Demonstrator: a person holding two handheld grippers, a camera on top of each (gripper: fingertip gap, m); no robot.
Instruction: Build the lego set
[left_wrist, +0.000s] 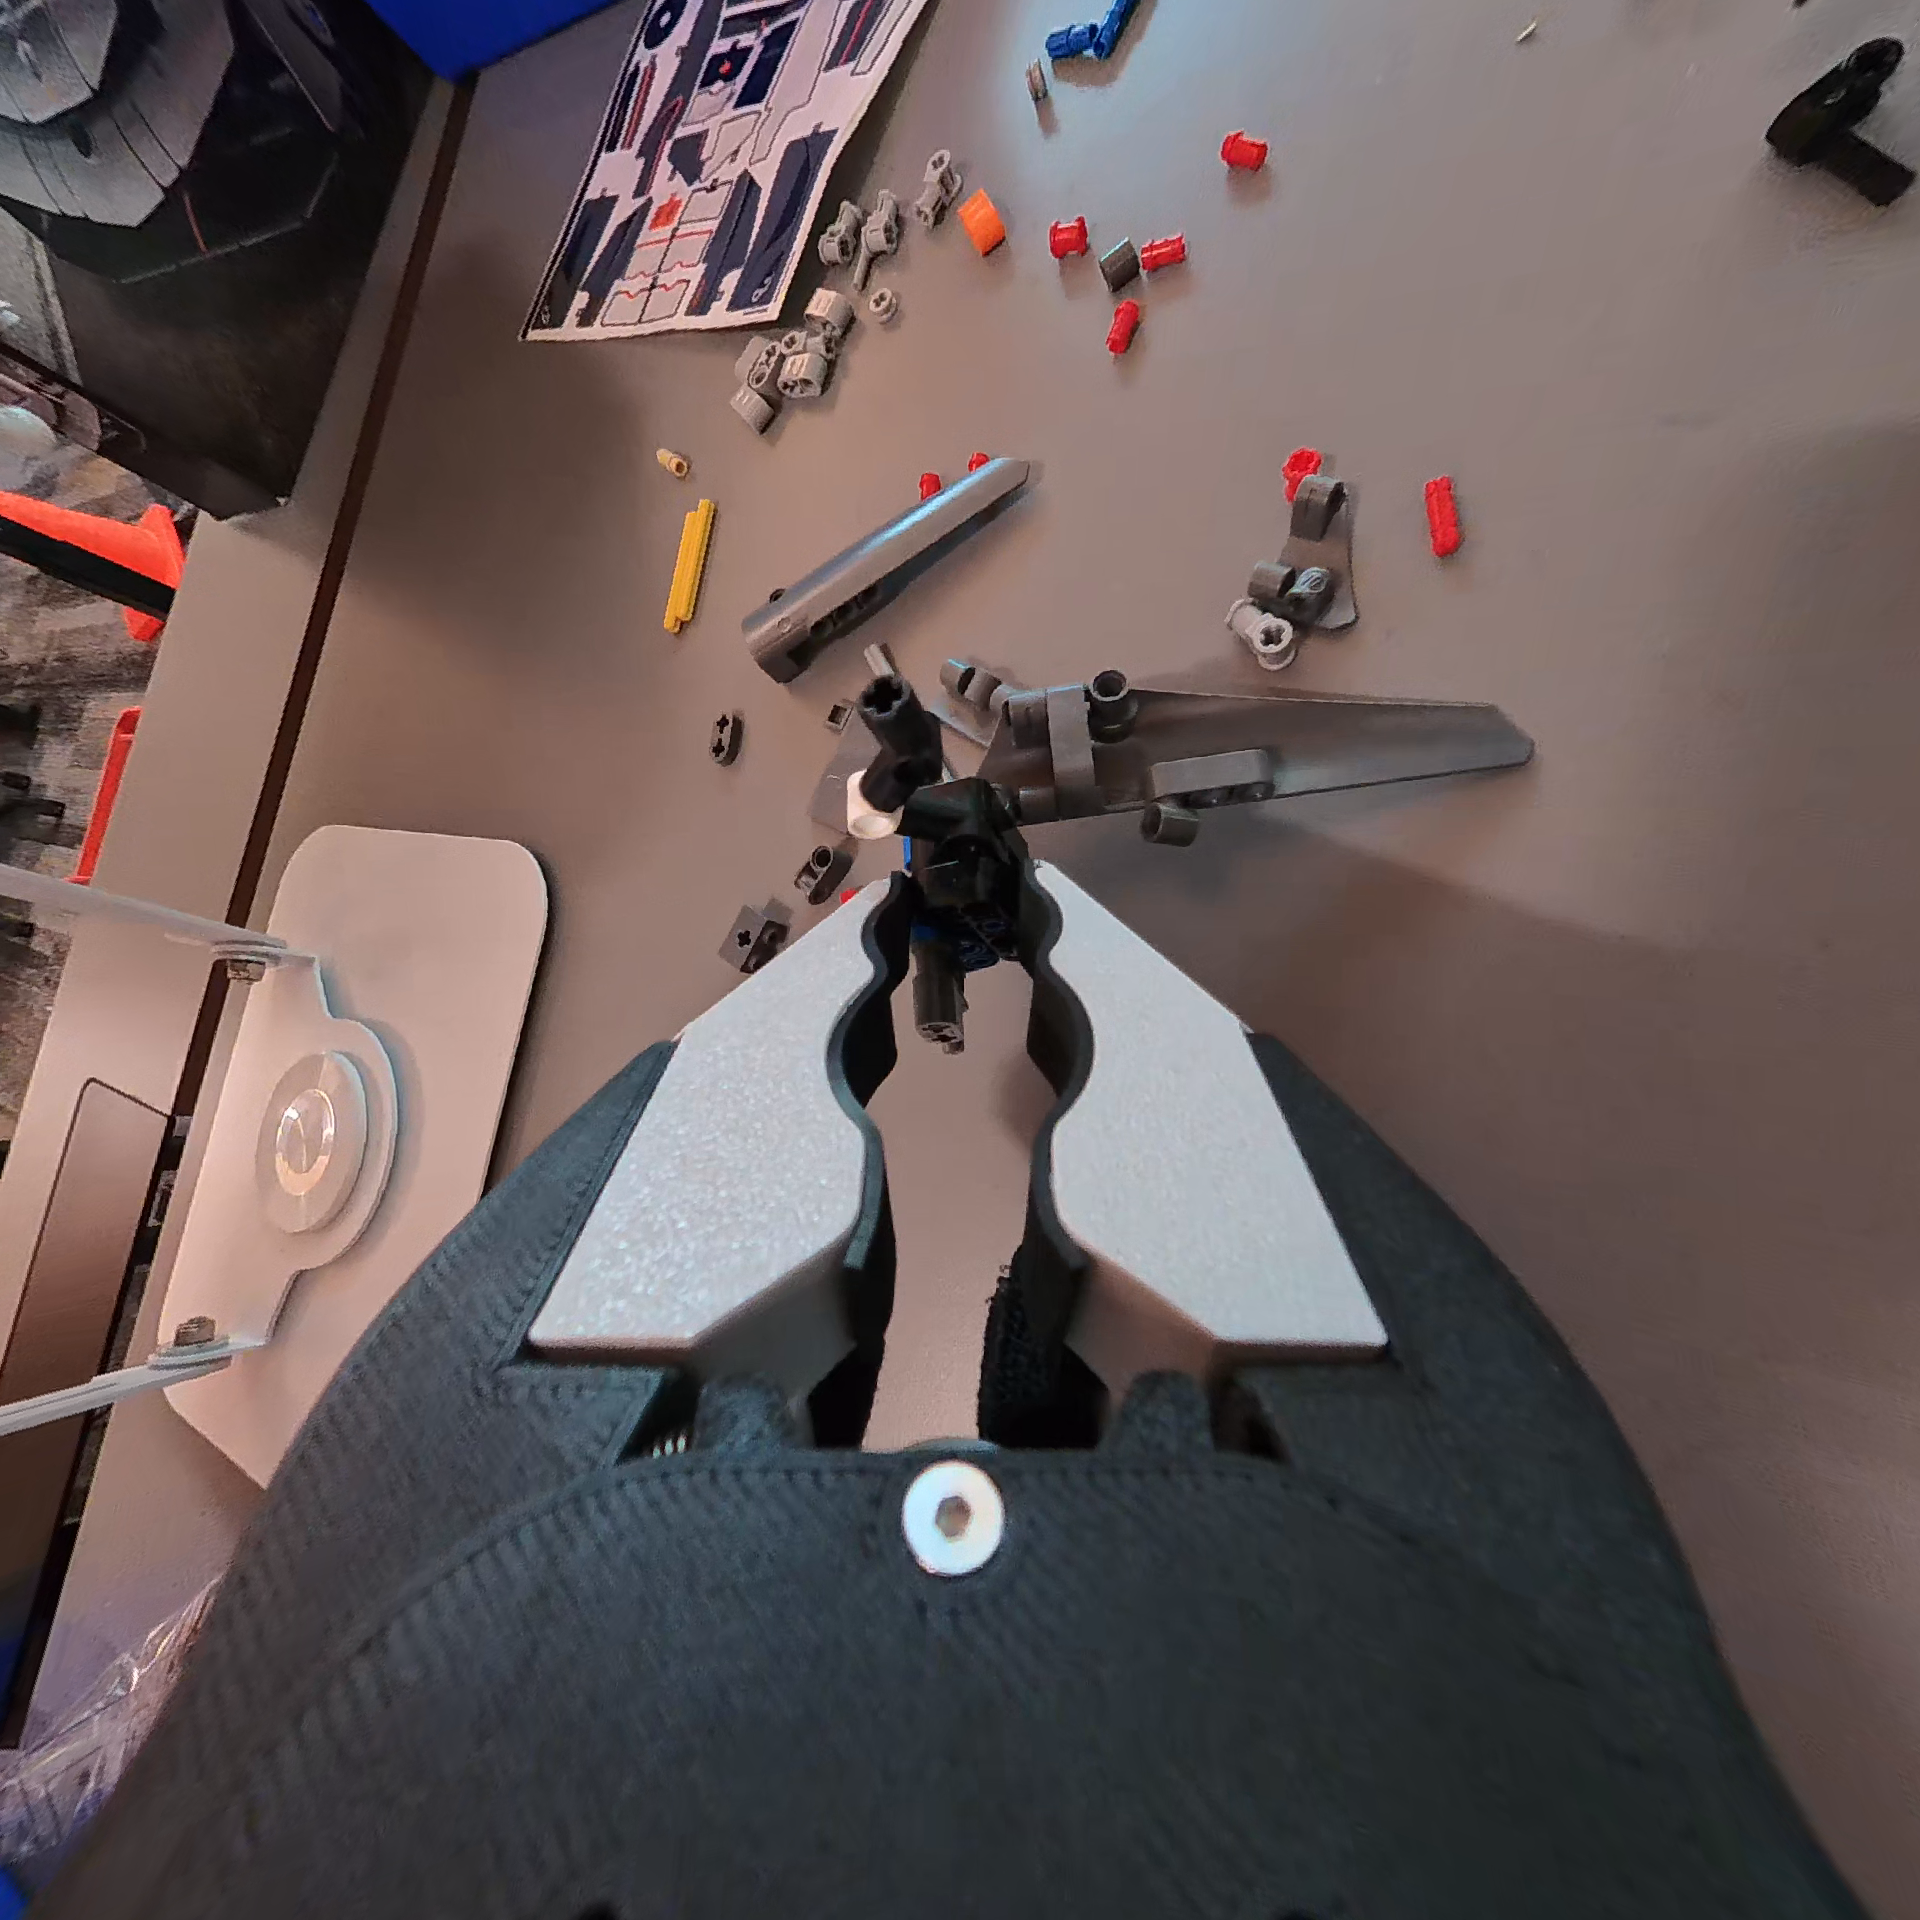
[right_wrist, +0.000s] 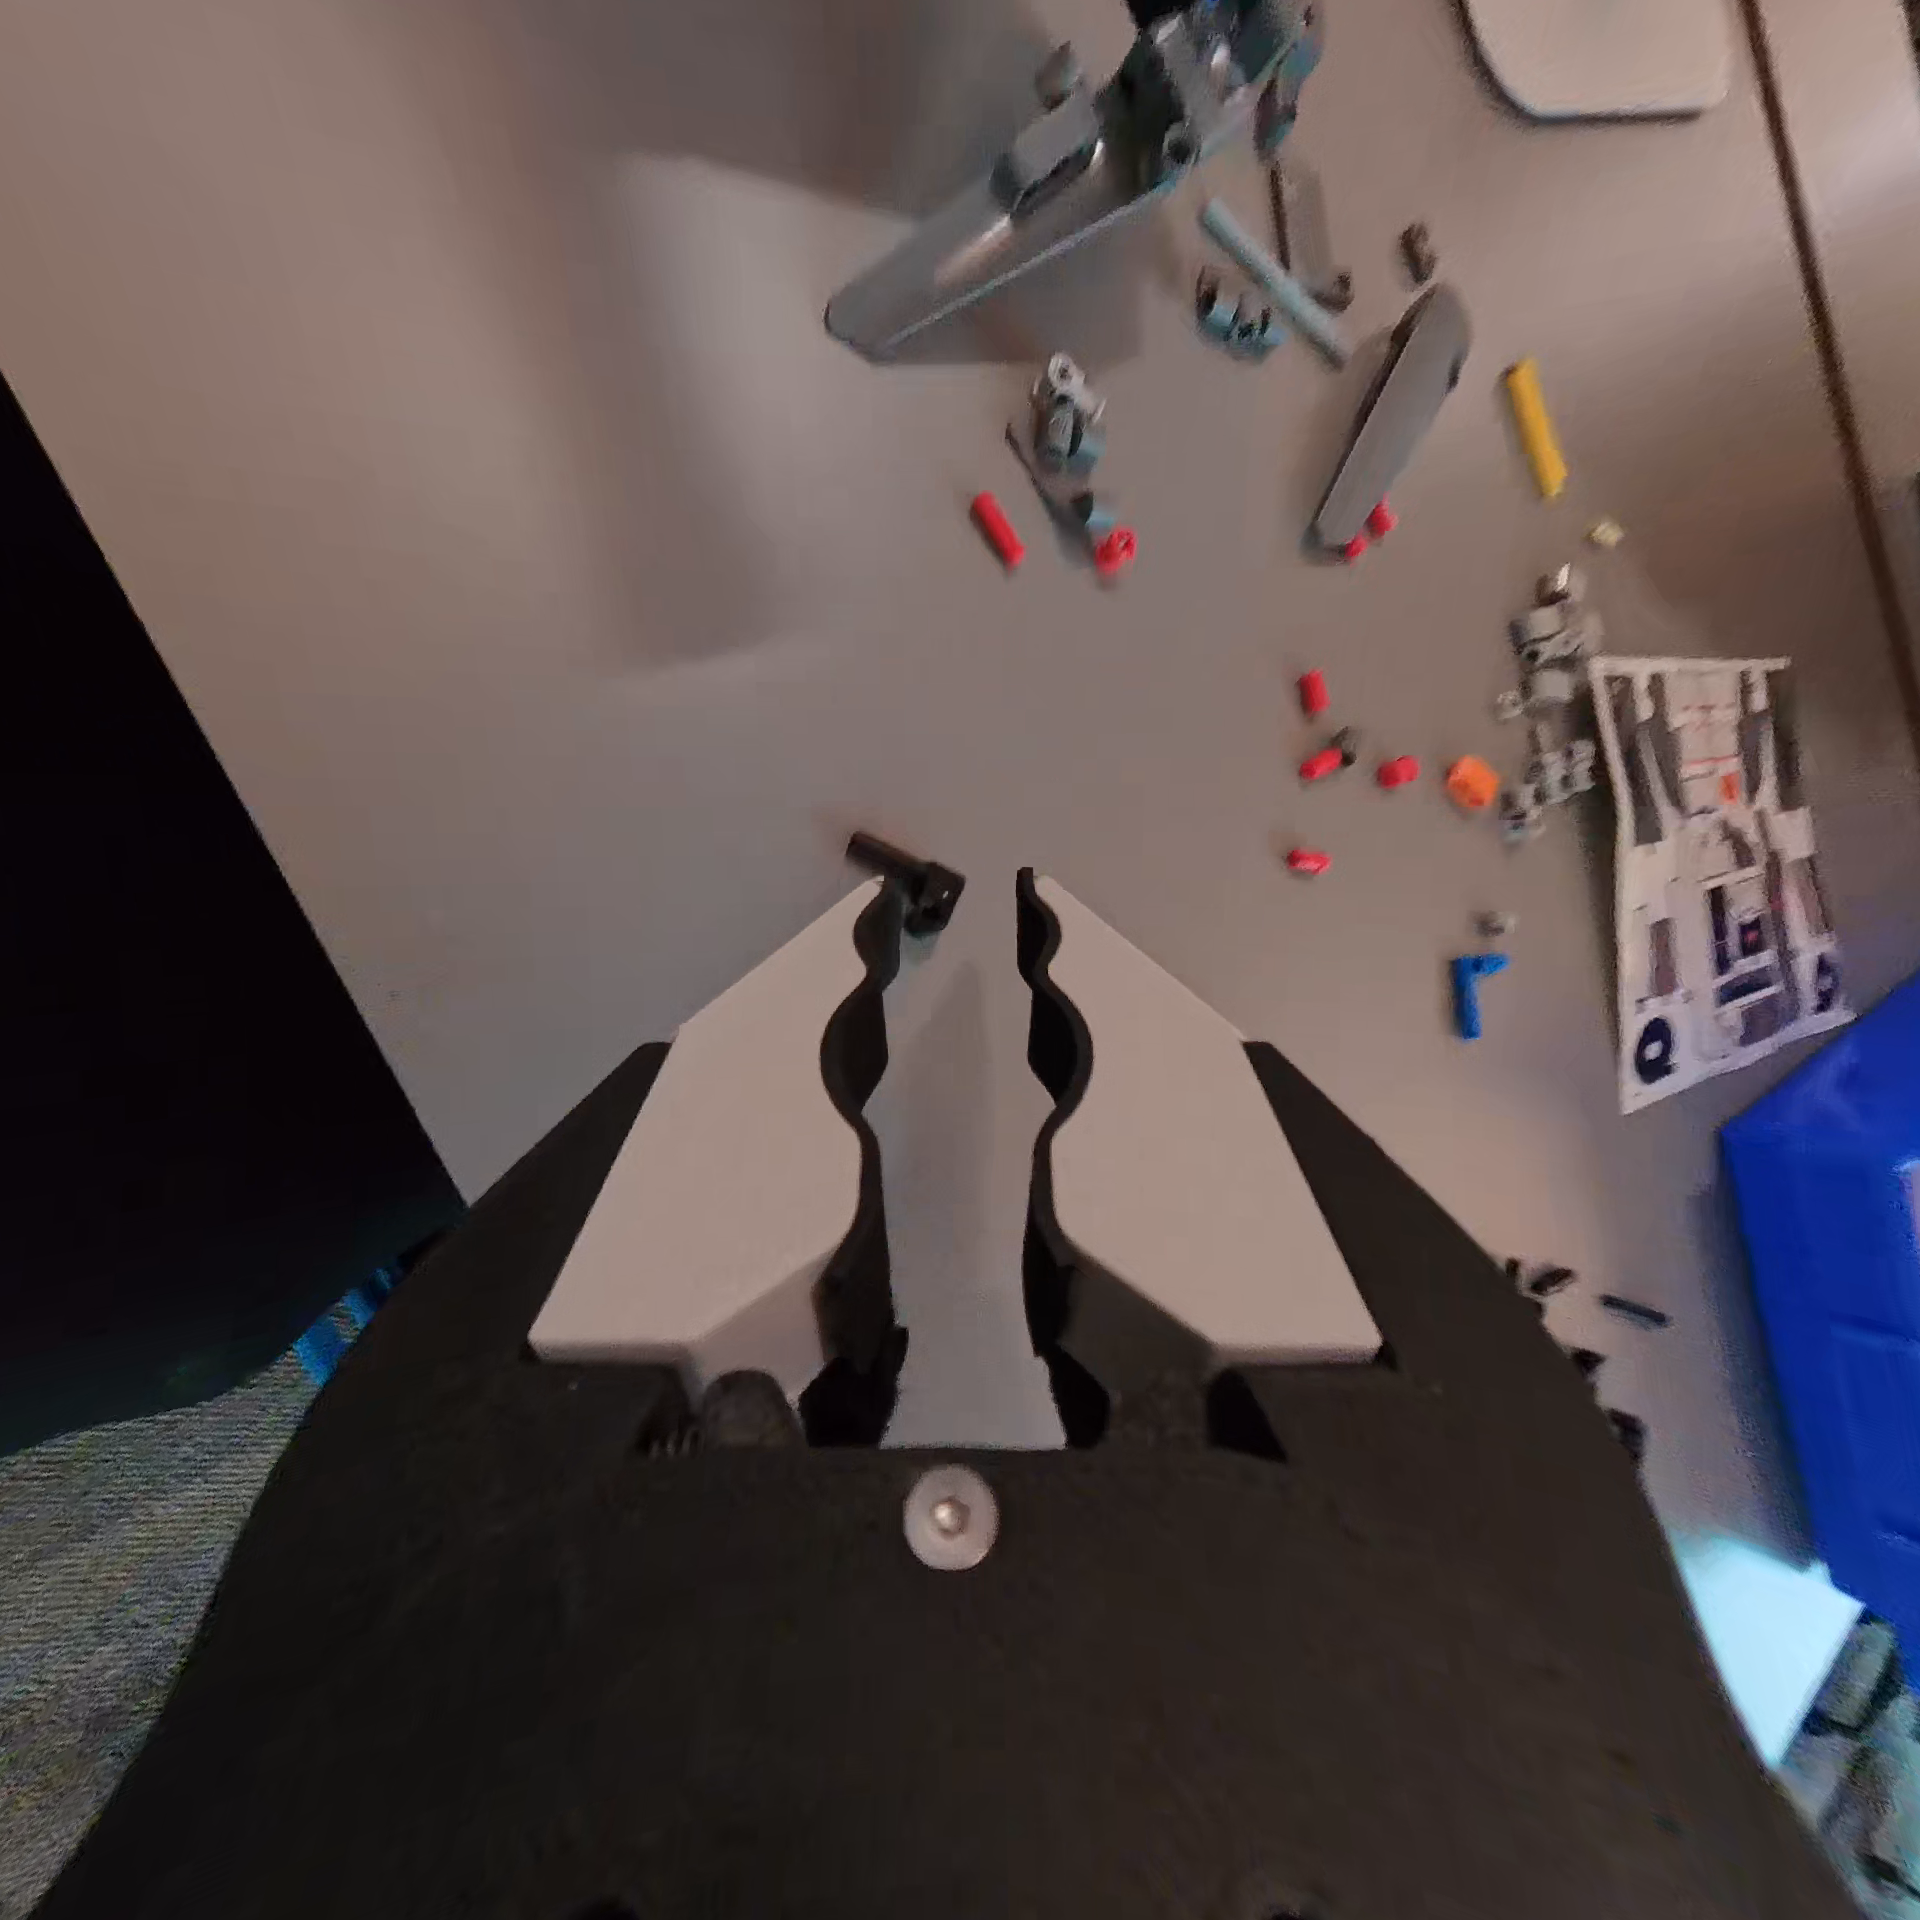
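Observation:
My left gripper (left_wrist: 961, 883) is shut on a small black and blue lego assembly (left_wrist: 961, 831) with a white bush (left_wrist: 871, 821), held just above the grey table. A flat grey wing panel (left_wrist: 1299, 748) with connectors lies right behind it; whether they touch I cannot tell. My right gripper (right_wrist: 951, 883) is open and empty above the table. A black angled connector (right_wrist: 904, 883) lies by its left fingertip, outside the jaws. The wing panel (right_wrist: 987, 249) shows far off in the right wrist view.
Loose parts lie about: a long grey panel (left_wrist: 883, 566), a yellow axle (left_wrist: 689, 566), red pins (left_wrist: 1441, 514), grey connectors (left_wrist: 800, 353), an orange piece (left_wrist: 982, 220). A sticker sheet (left_wrist: 717, 156), a white pad (left_wrist: 416, 987) and the table edge are left. A blue box (right_wrist: 1849, 1299) stands right. Spacing between my two grippers at the tips: around 20 centimetres.

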